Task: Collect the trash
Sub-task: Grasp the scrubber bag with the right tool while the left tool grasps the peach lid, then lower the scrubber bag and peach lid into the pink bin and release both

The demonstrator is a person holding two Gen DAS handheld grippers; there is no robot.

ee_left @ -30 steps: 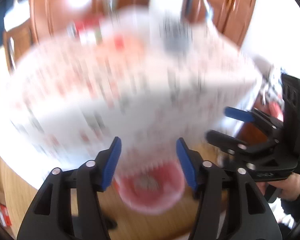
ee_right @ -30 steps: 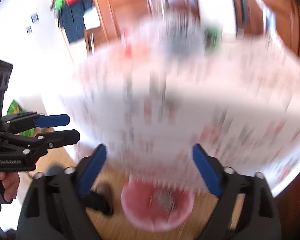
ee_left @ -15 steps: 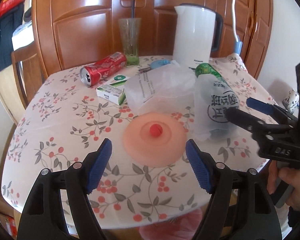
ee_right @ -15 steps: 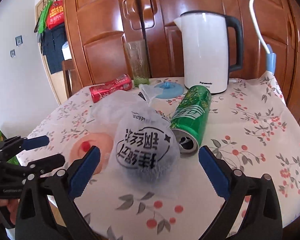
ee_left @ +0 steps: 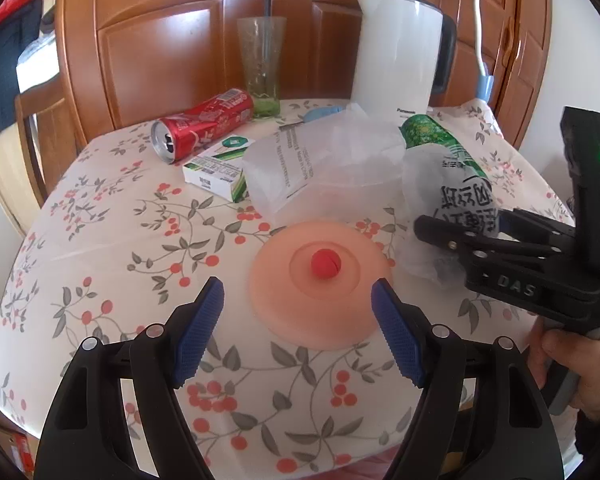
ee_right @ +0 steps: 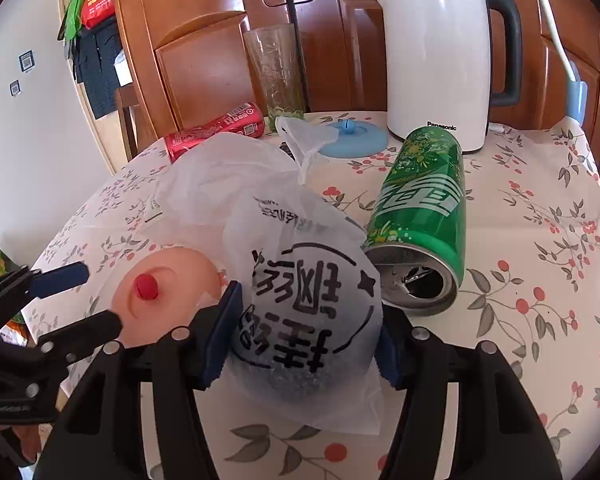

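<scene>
- Right tool (ee_right: 304, 332) clamped on printed plastic bag (ee_right: 312, 280), beside green can (ee_right: 422, 216).
- Left tool (ee_left: 298, 326) wide apart, over peach silicone lid (ee_left: 320, 276) on worktop (ee_left: 120, 240).

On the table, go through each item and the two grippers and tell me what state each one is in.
Green can: on its side, opened.
Red can: on its side, opened.
Printed plastic bag: lying between right gripper's fingers.
Left gripper: open, empty.
Glass: upright.
Kettle: upright, lid shut.
Green-and-white box: flat, closed.
</scene>
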